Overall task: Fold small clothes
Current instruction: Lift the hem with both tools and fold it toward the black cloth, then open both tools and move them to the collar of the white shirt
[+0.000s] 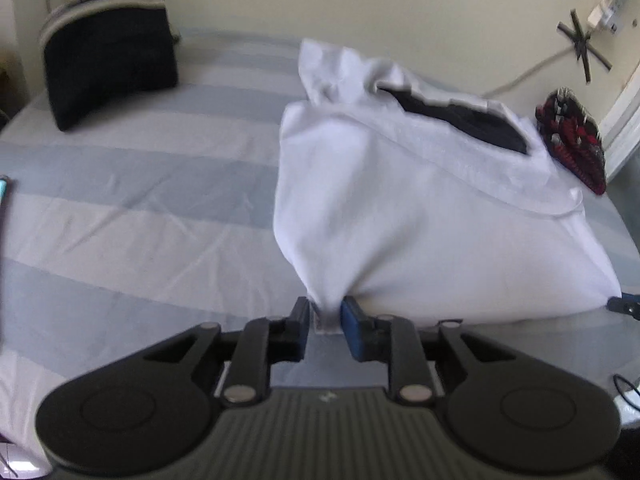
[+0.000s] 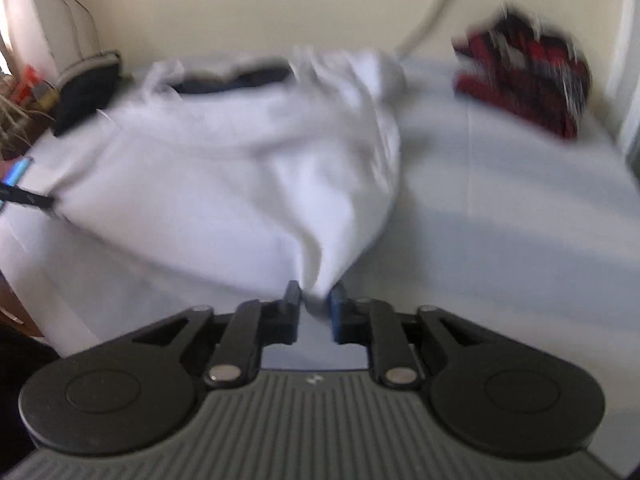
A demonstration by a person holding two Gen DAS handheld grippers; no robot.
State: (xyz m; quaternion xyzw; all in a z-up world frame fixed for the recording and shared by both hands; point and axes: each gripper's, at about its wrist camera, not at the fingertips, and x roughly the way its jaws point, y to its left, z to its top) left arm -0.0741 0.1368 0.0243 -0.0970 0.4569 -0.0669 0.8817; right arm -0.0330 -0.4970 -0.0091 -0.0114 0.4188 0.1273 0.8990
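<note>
Left wrist view: left claw (image 1: 325,314) and right claw (image 2: 316,300) each pinch a shirt (image 1: 400,200) corner, lower centre; next, fold it over the bed (image 1: 140,200).

I'm seeing a bed (image 1: 140,200) in pale blue-and-white stripes carrying a white garment (image 1: 420,220) near me, a dark folded piece (image 1: 108,60) lying far left and a red-and-black one (image 1: 572,136) far right.

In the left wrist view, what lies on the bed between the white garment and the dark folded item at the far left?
Nothing: between the white garment and the dark folded item, only bare striped sheet shows in the left wrist view.
</note>
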